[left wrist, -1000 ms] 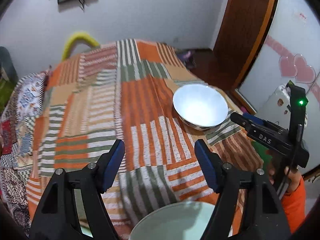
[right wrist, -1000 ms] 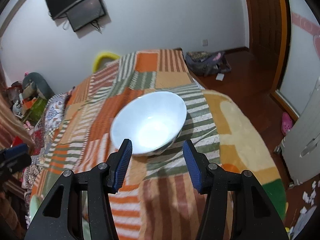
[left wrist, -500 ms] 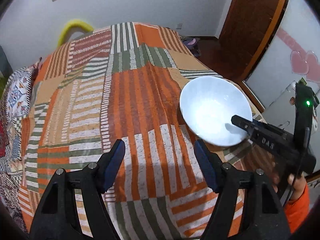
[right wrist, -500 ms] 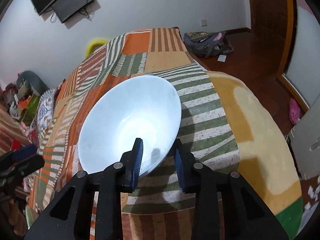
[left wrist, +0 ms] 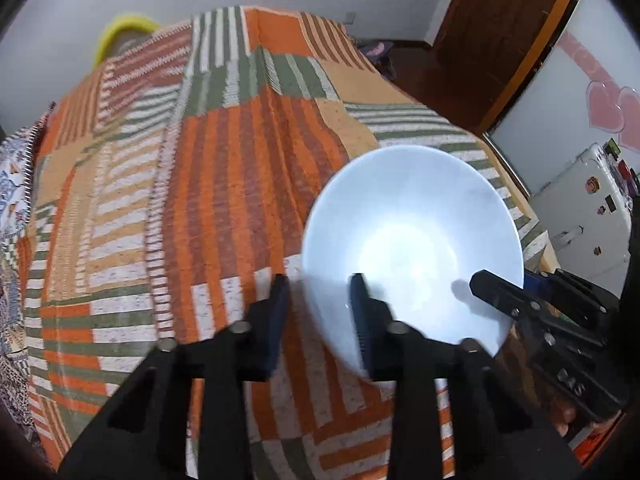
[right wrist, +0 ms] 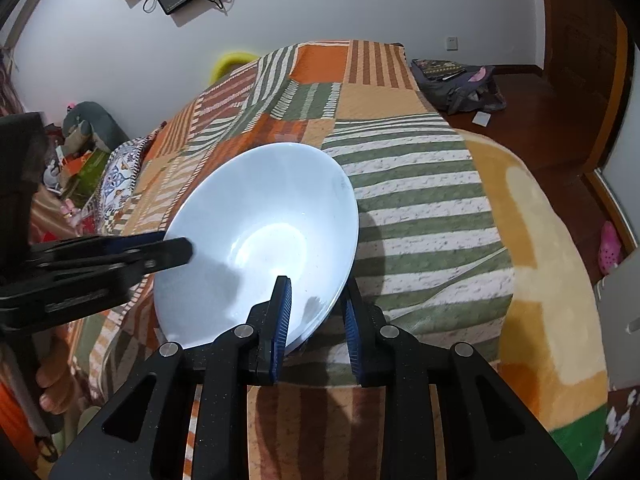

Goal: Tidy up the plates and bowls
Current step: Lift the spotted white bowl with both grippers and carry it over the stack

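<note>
A white bowl (right wrist: 260, 248) is tilted up off the striped patchwork bedspread (right wrist: 420, 200). My right gripper (right wrist: 316, 320) is shut on the bowl's near rim, one finger inside and one outside. In the left wrist view the same bowl (left wrist: 412, 240) sits right of centre. My left gripper (left wrist: 320, 320) straddles the bowl's left rim, one finger inside and one outside, with a gap still showing, blurred. The left gripper's finger (right wrist: 160, 252) shows over the bowl's left edge in the right wrist view. The right gripper's finger (left wrist: 500, 292) shows at the bowl's right rim.
The bedspread (left wrist: 200, 200) covers the whole bed. A yellow curved object (left wrist: 124, 28) lies at the far end. A bag (right wrist: 456, 80) sits on the wooden floor to the right. A white fridge (left wrist: 588, 216) stands at the right.
My right gripper closed on the bowl's rim and tipped the bowl up. My left gripper moved right to the bowl and narrowed around its left rim. A second bowl near me left the left view.
</note>
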